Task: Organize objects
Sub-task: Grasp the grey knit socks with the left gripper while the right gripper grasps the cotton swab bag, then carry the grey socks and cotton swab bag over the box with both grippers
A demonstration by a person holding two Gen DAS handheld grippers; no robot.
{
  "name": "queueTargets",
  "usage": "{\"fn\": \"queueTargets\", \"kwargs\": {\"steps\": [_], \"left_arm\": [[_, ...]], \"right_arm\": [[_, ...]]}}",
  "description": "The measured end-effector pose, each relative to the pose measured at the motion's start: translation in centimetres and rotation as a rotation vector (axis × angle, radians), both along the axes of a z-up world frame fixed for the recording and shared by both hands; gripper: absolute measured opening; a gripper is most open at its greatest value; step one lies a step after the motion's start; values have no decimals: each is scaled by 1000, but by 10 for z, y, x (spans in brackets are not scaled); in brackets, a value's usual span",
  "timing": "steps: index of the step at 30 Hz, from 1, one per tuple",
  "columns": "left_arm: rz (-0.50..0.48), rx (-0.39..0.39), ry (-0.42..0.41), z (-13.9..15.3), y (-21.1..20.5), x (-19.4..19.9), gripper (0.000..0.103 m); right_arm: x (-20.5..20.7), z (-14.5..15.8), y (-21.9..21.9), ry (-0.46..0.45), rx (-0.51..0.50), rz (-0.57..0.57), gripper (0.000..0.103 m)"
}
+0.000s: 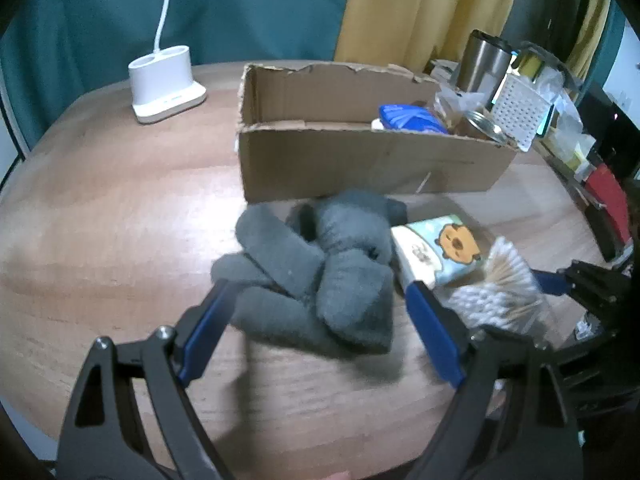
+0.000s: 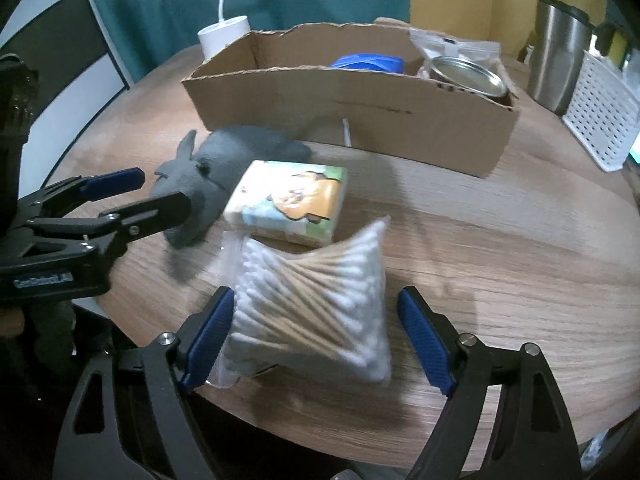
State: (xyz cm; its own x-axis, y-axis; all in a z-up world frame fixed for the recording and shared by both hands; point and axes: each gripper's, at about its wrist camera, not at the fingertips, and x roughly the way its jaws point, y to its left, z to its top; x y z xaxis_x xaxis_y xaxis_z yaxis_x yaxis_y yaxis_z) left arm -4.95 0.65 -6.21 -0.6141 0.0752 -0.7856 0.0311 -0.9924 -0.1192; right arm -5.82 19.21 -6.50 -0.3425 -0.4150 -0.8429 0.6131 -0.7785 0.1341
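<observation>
Left wrist view. The left gripper (image 1: 316, 316) is seen with its jaws spread wide, straddling the grey plush toy (image 1: 320, 268), which lies on the wooden table (image 1: 100, 220). Nothing is clamped; whether the blue pads touch the fabric cannot be told. Just right of the toy the tissue pack (image 1: 436, 248) is noted, and right of that the bag of cotton swabs (image 1: 500, 288). The cardboard box (image 1: 360, 160) stands beyond the toy, on the far side; a blue packet (image 1: 412, 118) and a metal-lidded jar (image 1: 482, 126) are already inside, at its right end. A white lamp base (image 1: 168, 84) is at far left.

Right wrist view. The right gripper (image 2: 314, 340) is also parted, with the bag of cotton swabs (image 2: 308, 308) lying between its fingers, unheld. The left finger appears to touch the bag's edge; a gap is seen at the right finger. The tissue pack (image 2: 288, 204) sits just beyond the bag, touching or slightly under it. The left gripper (image 2: 160, 192) is seen at left over the plush toy (image 2: 208, 176). The box (image 2: 352, 116) is farther off, its left half bare.

Risks, as judged. The loose plastic bag may be pinched by its film only and slip or sag during the lift. The tissue pack could be dragged by the bag's far edge. A limb of the soft toy alone may be caught, so that the toy dangles and snags the box's torn rim. The two grippers work close together, so a collision is possible.
</observation>
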Motion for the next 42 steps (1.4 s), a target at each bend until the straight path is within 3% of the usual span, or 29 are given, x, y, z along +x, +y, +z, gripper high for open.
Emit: {"fn": "queueTargets", "kwargs": {"steps": [6, 7, 9, 15, 22, 42], "left_arm": [[-23, -59, -10, -7, 6, -10, 86], [-29, -62, -10, -8, 6, -11, 83], [-44, -51, -23, -11, 7, -14, 67], [-78, -42, -16, -13, 13, -15, 45], [-77, 45, -7, -3, 7, -9, 42], [-37, 88, 129, 52, -4, 13, 42]], "right_arm": [[-5, 1, 8, -2, -15, -13, 75], [-5, 1, 8, -3, -19, -14, 75], [-6, 1, 9, -7, -23, -14, 74], [-8, 8, 13, 3, -34, -20, 74], [-9, 27, 20, 46, -55, -38, 74], [-26, 69, 14, 126, -95, -14, 74]]}}
